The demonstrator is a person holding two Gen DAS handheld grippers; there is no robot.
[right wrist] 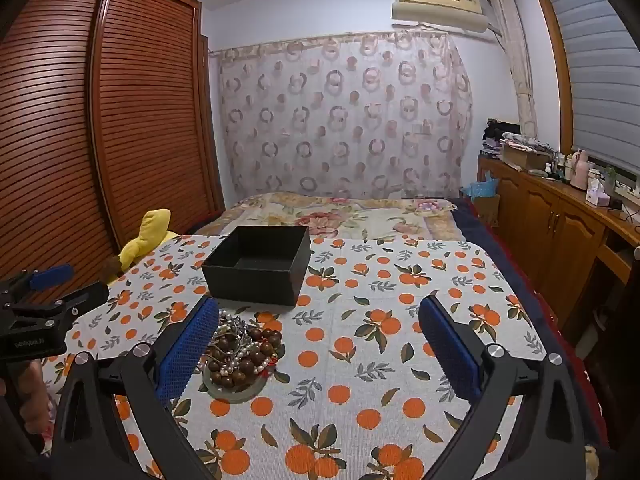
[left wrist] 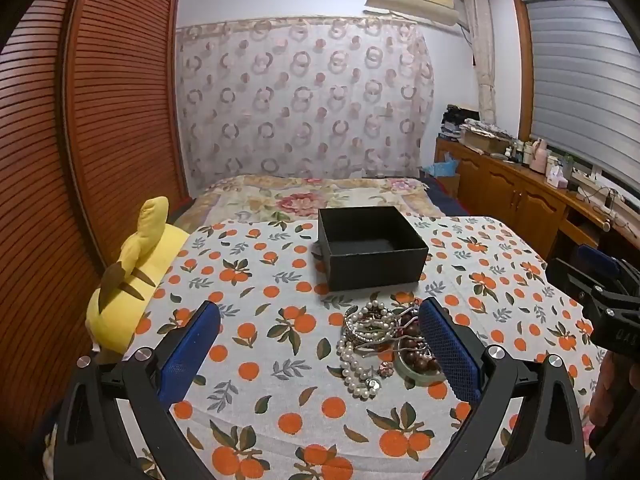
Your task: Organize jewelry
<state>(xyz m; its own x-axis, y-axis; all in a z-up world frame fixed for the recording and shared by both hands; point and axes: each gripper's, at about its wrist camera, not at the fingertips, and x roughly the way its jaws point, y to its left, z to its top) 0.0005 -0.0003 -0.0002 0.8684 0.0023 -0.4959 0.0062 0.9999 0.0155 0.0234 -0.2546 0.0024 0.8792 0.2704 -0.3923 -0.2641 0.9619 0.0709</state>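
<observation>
A tangled pile of jewelry (left wrist: 380,344) lies on the orange-print tablecloth (left wrist: 256,264): a pearl strand (left wrist: 354,368), brown wooden beads (left wrist: 412,340), silver bangles and a pale green bangle (left wrist: 416,374). Behind it stands an open, empty black box (left wrist: 372,248). My left gripper (left wrist: 320,306) is open above the cloth, its right pad beside the pile. In the right wrist view the pile (right wrist: 244,352) sits by the left pad of my open right gripper (right wrist: 320,303), with the box (right wrist: 260,268) beyond. Nothing lies between either pair of pads. Each gripper shows at the other view's edge (left wrist: 600,284) (right wrist: 76,282).
A yellow plush toy (left wrist: 132,272) lies at the table's left edge. A slatted wooden wardrobe (left wrist: 100,120) rises on the left, a bed with a floral cover (left wrist: 312,196) is behind the table, and wooden cabinets (right wrist: 560,224) run along the right.
</observation>
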